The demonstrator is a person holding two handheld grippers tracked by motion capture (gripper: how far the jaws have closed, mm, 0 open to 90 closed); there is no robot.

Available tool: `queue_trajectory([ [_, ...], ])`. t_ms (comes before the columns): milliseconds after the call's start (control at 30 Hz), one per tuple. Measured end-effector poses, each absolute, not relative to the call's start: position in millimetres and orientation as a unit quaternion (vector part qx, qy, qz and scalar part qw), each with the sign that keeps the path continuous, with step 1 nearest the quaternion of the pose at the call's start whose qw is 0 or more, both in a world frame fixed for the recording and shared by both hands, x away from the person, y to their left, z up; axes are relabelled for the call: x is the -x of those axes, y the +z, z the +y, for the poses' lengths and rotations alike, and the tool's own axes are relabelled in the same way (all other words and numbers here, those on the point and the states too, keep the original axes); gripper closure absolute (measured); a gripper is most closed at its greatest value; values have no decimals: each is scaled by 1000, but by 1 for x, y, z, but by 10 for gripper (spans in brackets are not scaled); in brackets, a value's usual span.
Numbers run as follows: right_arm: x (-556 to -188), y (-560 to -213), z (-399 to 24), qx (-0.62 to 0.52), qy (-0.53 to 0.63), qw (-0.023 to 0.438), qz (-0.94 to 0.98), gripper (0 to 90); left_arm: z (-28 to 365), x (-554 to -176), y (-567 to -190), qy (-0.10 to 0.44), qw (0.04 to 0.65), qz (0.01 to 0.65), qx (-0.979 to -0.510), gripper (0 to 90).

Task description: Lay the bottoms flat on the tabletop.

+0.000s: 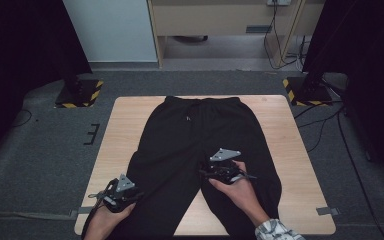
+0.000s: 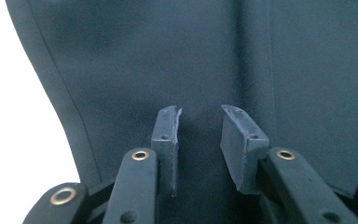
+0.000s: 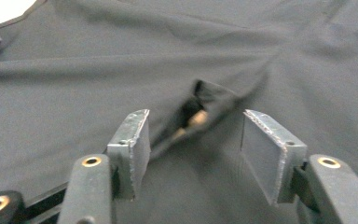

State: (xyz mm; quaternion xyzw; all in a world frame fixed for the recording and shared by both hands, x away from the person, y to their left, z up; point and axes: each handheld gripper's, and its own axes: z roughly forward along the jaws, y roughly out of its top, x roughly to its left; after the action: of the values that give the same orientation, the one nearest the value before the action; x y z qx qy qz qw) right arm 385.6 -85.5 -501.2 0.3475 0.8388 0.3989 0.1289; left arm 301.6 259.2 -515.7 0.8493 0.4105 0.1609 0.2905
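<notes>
Under both claws lies a pair of black fabric jogging trousers, spread flat on the light wooden surface with the waistband at the far edge. The left claw hovers over the outer part of one leg, its jaws narrowly parted with only cloth below them. The right claw stands wider, pointing at a small raised fold near the crotch, gripping nothing.

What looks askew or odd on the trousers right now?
The black trousers lie mostly flat on the table, but near the crotch a fold has lifted just ahead of the right gripper, opening a small gap with tabletop showing. Nothing looks torn.
</notes>
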Motion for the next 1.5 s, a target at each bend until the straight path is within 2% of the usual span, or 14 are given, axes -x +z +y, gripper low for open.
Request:
queue_trajectory([
  [100, -386, -509, -77, -346, 379, 130, 848, 400, 254, -302, -514, 194, 278, 401, -851, 548],
  [167, -382, -505, -87, -343, 376, 143, 849, 402, 250, -302, -511, 204, 288, 396, -848, 522],
  [333, -376, -505, -126, -365, 371, 159, 839, 402, 237, -301, -507, 217, 301, 383, -846, 507],
  [367, -373, -511, -146, -380, 362, 162, 836, 401, 229, -303, -507, 209, 303, 377, -850, 504],
  [500, -366, -525, -166, -406, 345, 159, 831, 398, 217, -311, -515, 188, 298, 370, -859, 488],
  [833, -356, -532, -165, -410, 357, 172, 822, 394, 204, -308, -521, 148, 324, 375, -856, 499],
  [900, -349, -533, -160, -409, 361, 172, 820, 394, 194, -303, -522, 144, 330, 365, -859, 462],
  [1000, -346, -533, -157, -404, 363, 172, 822, 393, 189, -302, -523, 140, 333, 354, -863, 461],
  [1067, -346, -533, -155, -401, 362, 169, 824, 389, 186, -301, -522, 137, 329, 350, -866, 420],
  [1133, -347, -532, -155, -398, 359, 164, 828, 366, 186, -302, -519, 150, 318, 341, -872, 369],
  [1167, -347, -529, -157, -399, 361, 160, 828, 358, 191, -304, -512, 180, 327, 341, -863, 360],
  [1233, -346, -526, -162, -396, 367, 166, 825, 349, 201, -311, -509, 191, 336, 363, -848, 330],
  [1367, -343, -531, -164, -392, 353, 163, 834, 331, 205, -318, -521, 171, 315, 382, -852, 326],
  [1500, -340, -533, -160, -389, 361, 164, 831, 321, 196, -314, -525, 150, 330, 372, -855, 328],
])
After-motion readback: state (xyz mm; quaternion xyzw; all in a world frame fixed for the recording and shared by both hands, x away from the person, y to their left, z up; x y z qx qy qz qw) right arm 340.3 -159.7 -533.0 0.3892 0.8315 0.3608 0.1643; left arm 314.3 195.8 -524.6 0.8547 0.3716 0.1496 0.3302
